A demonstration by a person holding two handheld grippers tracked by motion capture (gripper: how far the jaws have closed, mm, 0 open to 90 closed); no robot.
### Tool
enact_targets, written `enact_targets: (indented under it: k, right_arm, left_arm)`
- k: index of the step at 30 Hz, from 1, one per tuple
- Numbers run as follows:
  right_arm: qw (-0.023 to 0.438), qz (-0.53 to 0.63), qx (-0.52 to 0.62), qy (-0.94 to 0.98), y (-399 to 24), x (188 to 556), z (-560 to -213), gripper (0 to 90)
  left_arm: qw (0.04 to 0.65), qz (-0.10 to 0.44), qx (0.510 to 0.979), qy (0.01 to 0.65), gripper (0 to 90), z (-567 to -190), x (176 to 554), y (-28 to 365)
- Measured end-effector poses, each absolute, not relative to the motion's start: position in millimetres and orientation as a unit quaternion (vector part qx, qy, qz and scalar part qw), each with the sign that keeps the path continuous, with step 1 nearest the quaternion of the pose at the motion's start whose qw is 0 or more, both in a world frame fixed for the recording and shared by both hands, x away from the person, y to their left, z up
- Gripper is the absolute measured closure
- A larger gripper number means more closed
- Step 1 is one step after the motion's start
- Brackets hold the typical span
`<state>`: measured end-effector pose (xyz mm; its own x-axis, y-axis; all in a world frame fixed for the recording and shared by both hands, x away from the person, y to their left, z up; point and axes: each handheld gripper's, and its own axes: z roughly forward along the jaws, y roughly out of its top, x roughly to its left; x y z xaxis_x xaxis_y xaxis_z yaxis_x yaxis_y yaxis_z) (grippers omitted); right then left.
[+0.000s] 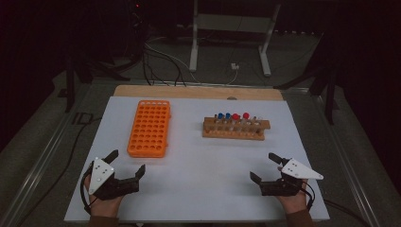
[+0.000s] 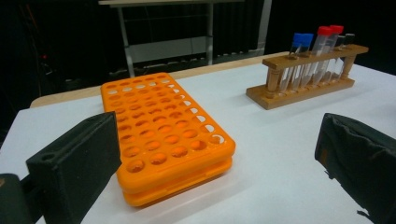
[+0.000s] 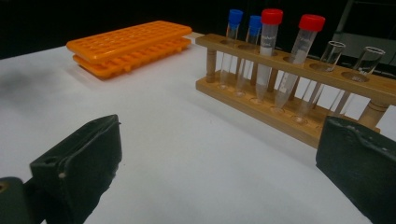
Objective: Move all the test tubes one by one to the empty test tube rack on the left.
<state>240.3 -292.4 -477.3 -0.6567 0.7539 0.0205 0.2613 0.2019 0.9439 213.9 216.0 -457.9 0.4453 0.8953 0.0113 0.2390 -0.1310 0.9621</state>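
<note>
This place looks like a laboratory. On the white surface (image 1: 198, 189) stand a wooden test tube rack (image 1: 234, 129) holding clear glass tubes with blue and red caps (image 3: 269, 42) and an empty orange plastic tube rack with many round holes (image 1: 149, 127). Behind, the dark room shows cables on the floor (image 1: 161, 64) and a white metal stand (image 1: 231, 28).

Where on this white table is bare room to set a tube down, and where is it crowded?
Free: the wide strip between the orange plastic tube rack and the wooden test-tube rack, and the near middle between the open left gripper and open right gripper. Crowded: the wooden rack's capped tubes.
</note>
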Motion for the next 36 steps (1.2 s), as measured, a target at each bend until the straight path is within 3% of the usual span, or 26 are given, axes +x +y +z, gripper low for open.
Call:
enact_targets:
  k: [16, 36]
  right_arm:
    - [0.244, 0.535, 0.346, 0.731, -290.4, 243.9, -464.1, 0.8]
    - [0.259, 0.516, 0.377, 0.724, -285.6, 296.6, -427.6, 2.6]
  left_arm:
    - [0.504, 0.319, 0.678, 0.429, 0.8, -460.9, 215.2, 218.0]
    - [0.503, 0.319, 0.674, 0.437, 0.8, -463.3, 216.4, 217.3]
